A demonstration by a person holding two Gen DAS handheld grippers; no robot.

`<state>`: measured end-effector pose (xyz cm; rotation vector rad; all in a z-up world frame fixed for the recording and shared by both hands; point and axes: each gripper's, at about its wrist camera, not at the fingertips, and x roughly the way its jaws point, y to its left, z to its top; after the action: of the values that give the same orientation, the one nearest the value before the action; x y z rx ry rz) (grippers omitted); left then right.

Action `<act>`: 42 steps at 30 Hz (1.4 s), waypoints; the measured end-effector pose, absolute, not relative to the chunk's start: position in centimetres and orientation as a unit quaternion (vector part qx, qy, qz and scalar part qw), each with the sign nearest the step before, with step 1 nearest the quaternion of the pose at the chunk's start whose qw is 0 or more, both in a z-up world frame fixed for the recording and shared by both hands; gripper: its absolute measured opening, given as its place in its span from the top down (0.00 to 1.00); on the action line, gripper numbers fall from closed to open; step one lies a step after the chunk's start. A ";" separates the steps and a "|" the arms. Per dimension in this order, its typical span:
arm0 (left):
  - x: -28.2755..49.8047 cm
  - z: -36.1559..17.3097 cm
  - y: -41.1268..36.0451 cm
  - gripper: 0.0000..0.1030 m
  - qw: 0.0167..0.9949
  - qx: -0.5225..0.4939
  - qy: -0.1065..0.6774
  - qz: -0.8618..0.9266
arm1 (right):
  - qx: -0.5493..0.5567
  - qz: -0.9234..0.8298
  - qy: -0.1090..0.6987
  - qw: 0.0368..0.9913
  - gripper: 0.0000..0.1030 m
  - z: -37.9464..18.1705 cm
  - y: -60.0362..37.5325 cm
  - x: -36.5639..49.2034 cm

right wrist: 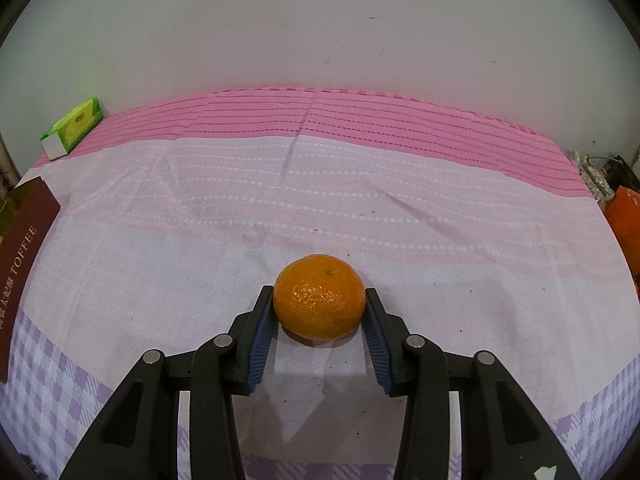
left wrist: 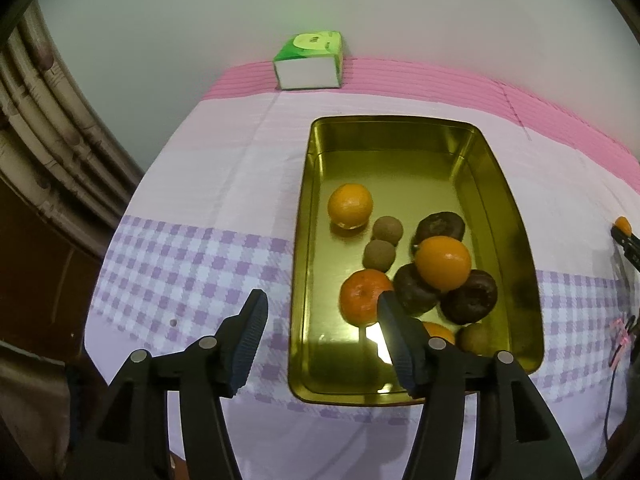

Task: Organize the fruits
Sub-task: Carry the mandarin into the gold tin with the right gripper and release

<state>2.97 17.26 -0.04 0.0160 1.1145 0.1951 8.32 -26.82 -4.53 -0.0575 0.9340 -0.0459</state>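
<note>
On the left wrist view my left hand-held gripper (left wrist: 322, 308) hangs empty, jaws apart, over the near edge of the gold tin (left wrist: 304, 208) holding the fruits (left wrist: 442, 262). On the right wrist view my right hand-held gripper (right wrist: 319, 306) pinches an orange (right wrist: 319, 297) resting on the desk (right wrist: 200, 248).

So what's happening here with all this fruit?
A person is sorting fruit with two hand-held grippers. The right gripper has its jaws closed on a mandarin resting on the checked tablecloth. The left gripper hangs open and empty over the near end of a gold tin, which already holds oranges, dark round fruits and small brown ones.
</note>
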 end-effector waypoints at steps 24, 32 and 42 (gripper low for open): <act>1.5 0.9 18.8 0.33 0.859 0.013 0.503 0.095 | -0.029 -0.035 0.467 0.883 0.63 -3.2 -24.3 7.6; 1.4 1.0 19.6 0.27 0.860 -0.005 0.498 0.106 | -0.024 0.009 0.458 0.888 0.63 -1.1 -20.4 6.7; 0.8 1.5 21.0 0.22 0.864 -0.027 0.488 0.122 | -0.042 0.099 0.443 0.890 0.62 1.9 -12.1 5.2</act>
<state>0.83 20.96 1.46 -0.0556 1.0225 0.2555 5.20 -12.15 1.92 -0.0876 0.9206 0.2063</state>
